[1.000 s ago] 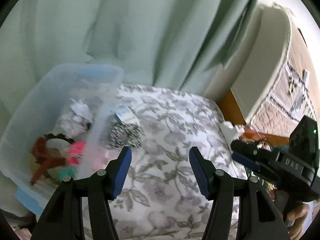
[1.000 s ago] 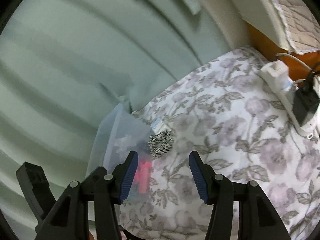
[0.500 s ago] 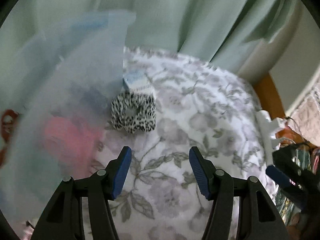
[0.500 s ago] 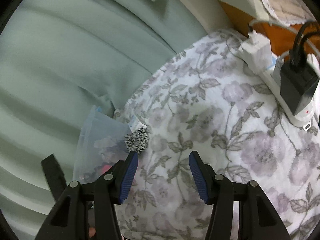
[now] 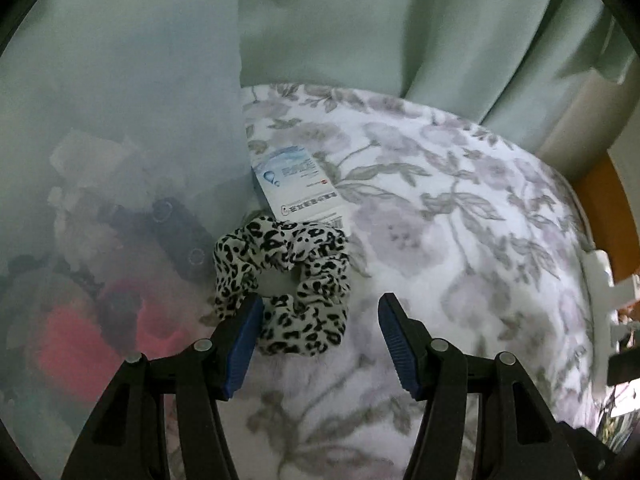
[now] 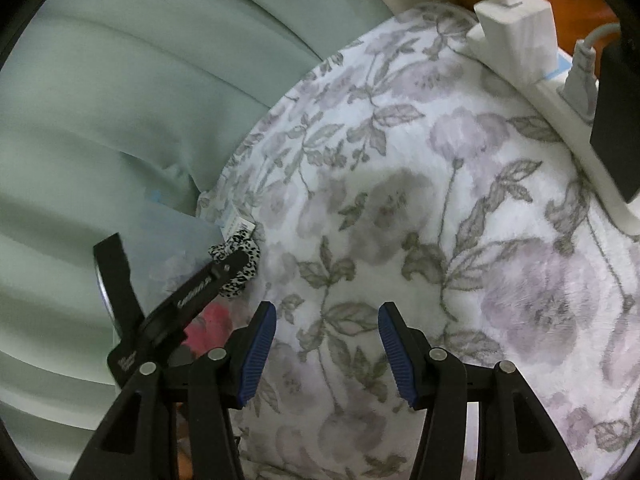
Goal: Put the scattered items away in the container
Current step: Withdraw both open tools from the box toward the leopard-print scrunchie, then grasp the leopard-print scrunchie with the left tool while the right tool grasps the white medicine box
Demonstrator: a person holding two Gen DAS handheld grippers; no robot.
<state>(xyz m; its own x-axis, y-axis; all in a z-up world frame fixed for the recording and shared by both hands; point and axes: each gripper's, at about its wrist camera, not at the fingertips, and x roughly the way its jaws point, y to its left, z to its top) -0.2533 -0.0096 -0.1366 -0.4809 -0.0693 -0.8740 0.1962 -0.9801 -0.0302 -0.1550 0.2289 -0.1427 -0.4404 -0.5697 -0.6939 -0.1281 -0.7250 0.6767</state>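
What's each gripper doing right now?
Left gripper: open, straddling the leopard scrunchie, not gripping.
Right gripper: open, empty, over the floral blanket.

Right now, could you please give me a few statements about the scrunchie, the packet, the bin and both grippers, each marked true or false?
1. The leopard-print fabric scrunchie lies outside the translucent plastic bin. True.
2. The left gripper is shut on the scrunchie. False: its jaws stand open, one blue pad at the scrunchie's edge.
3. The white and blue paper packet lies beyond the scrunchie, beside the bin wall. True.
4. The right gripper holds the packet. False: it is open over the bare floral blanket.
5. The bin holds nothing. False: red and dark items show through its wall.
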